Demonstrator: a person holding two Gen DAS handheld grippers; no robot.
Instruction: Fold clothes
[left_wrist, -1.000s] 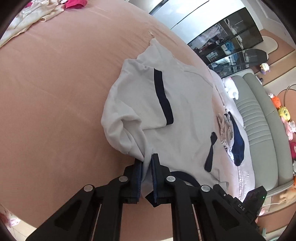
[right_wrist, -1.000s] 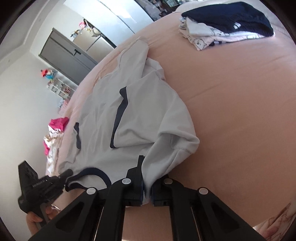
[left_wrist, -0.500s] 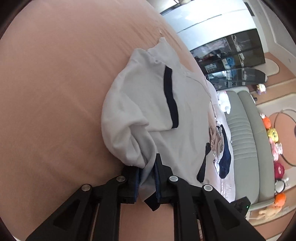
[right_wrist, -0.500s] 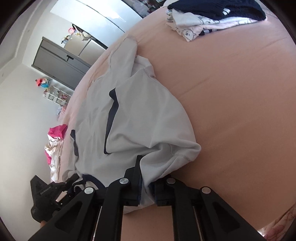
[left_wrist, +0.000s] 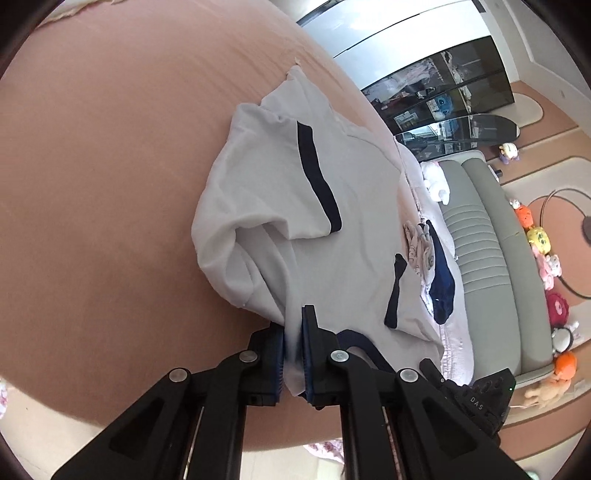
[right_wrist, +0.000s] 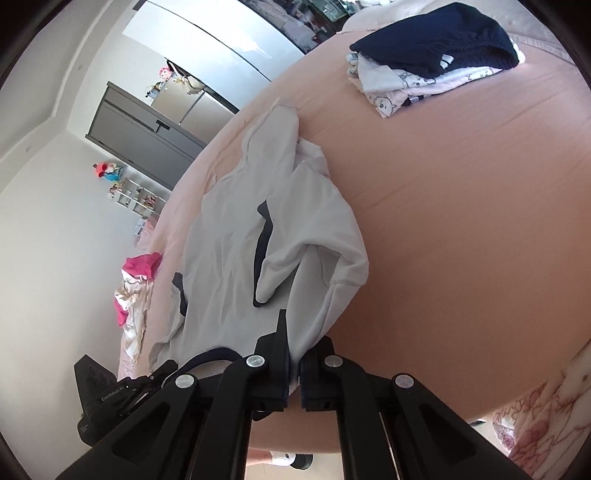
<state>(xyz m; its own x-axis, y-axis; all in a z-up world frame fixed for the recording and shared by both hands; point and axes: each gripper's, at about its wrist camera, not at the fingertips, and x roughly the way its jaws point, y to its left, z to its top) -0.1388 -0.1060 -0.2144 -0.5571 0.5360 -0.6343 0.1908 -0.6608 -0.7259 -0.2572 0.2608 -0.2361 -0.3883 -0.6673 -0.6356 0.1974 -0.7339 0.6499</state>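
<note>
Both wrist views look low and close along their fingers, from 6 o'clock, sharing the white shirt (left_wrist: 280, 206) (right_wrist: 243, 236) on the bed (left_wrist: 103, 177) (right_wrist: 461, 221).

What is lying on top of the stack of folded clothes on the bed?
A dark navy garment tops the folded stack. Below it, only the edges of white and pale printed pieces show; how many pieces lie covered cannot be told.

Pinched between the jaws of each gripper, the white shirt (left_wrist: 332, 236) is soft matt cloth with dark navy trim, creased where it bunches. Beyond the jaws, the pink bedsheet (right_wrist: 461, 221) is smooth matt fabric. The left gripper (left_wrist: 293, 343) and right gripper (right_wrist: 293, 363) look like matt black plastic with shiny metal rivets.
</note>
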